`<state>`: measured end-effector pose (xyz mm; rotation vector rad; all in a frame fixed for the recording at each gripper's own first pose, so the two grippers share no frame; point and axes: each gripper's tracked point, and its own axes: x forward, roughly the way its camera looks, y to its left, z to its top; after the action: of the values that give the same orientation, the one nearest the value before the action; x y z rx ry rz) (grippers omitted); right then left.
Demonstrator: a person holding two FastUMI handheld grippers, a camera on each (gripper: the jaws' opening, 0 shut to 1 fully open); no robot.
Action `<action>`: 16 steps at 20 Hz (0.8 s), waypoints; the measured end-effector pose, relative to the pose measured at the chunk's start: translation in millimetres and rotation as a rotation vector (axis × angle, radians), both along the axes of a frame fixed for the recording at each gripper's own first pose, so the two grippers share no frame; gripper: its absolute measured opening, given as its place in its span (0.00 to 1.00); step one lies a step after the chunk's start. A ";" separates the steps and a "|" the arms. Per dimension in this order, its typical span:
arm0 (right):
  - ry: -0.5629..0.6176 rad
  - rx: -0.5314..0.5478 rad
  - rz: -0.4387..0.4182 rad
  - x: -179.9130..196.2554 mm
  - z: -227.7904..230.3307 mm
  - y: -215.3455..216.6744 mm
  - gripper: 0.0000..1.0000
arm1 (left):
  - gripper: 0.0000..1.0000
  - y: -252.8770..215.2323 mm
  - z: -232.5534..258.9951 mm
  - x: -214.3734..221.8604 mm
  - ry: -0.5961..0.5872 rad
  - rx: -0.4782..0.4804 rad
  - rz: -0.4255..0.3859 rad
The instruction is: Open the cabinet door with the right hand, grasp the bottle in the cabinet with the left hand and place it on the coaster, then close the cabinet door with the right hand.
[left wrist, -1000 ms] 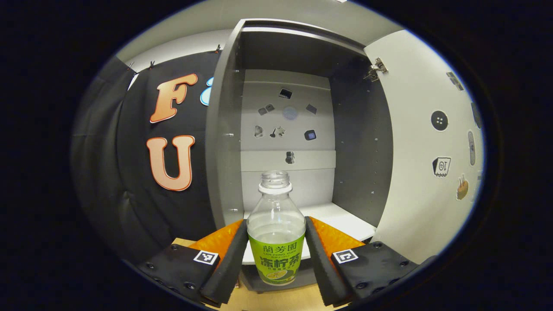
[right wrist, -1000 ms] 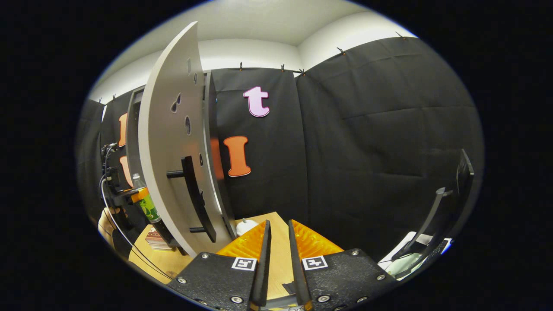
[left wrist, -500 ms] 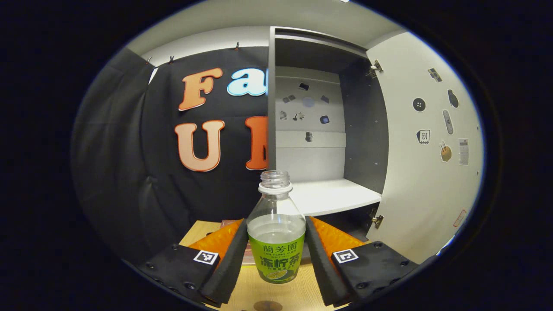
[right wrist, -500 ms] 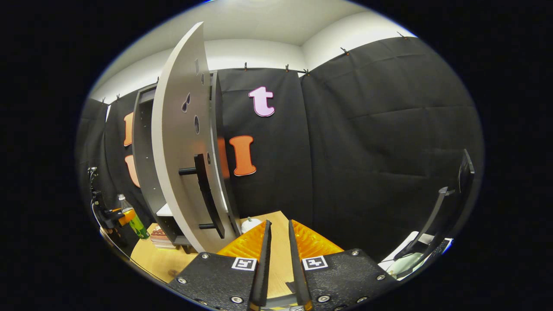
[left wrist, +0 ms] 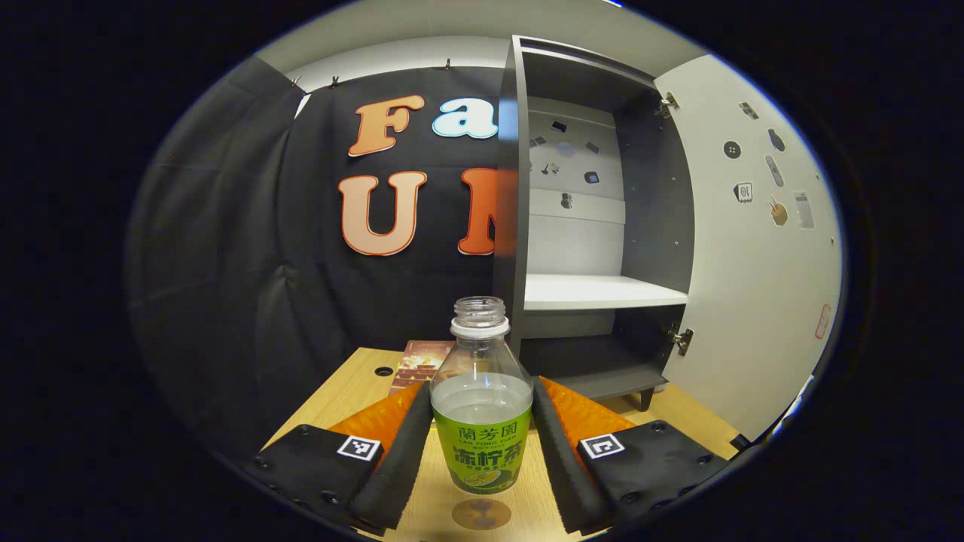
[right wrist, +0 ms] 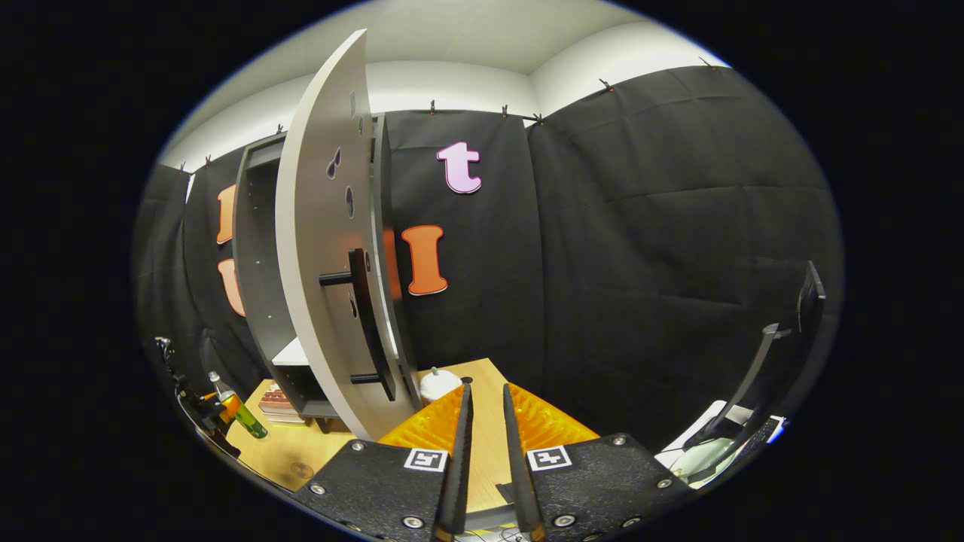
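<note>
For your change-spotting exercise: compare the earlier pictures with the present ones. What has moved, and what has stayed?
The left claw has carried the bottle out of the cabinet and down toward the coaster on the table. Unchanged: the grip on the bottle, the open door, the right claw empty and nearly closed.

the clear plastic bottle with the bright green wrap [left wrist: 482, 406] carries the most print: large white chinese characters in two rows on the green, with a thin line of small latin capitals between them that is too small to make out surely, and a round lime picture at the foot. each of the black plates behind the orange fingers [left wrist: 580, 410] bears a small square black-and-white coded marker [left wrist: 600, 446], a pattern and not words; the same markers [right wrist: 426, 459] show in the right gripper view. the pale grey open cabinet door [left wrist: 753, 248] and the cabinet's back panel [left wrist: 576, 188] hold small stickers, too small to read.
</note>
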<state>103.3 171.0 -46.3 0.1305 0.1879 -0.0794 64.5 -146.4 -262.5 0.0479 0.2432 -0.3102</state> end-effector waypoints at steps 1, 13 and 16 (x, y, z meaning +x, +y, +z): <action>-0.002 -0.003 -0.002 -0.5 0.9 -0.4 0.25 | 0.82 3.4 -8.3 -3.2 -0.007 0.001 0.002; 0.066 -0.015 -0.012 -10.7 -15.4 -2.1 0.25 | 0.84 7.0 -124.2 -16.6 0.048 0.031 0.013; 0.091 -0.022 -0.013 -15.1 -19.6 -2.2 0.25 | 0.84 8.2 -139.3 -11.6 0.051 0.030 0.025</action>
<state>88.2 168.8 -65.9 0.1066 0.2765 -0.1004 52.9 -138.2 -401.7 0.0668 0.2990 -0.2830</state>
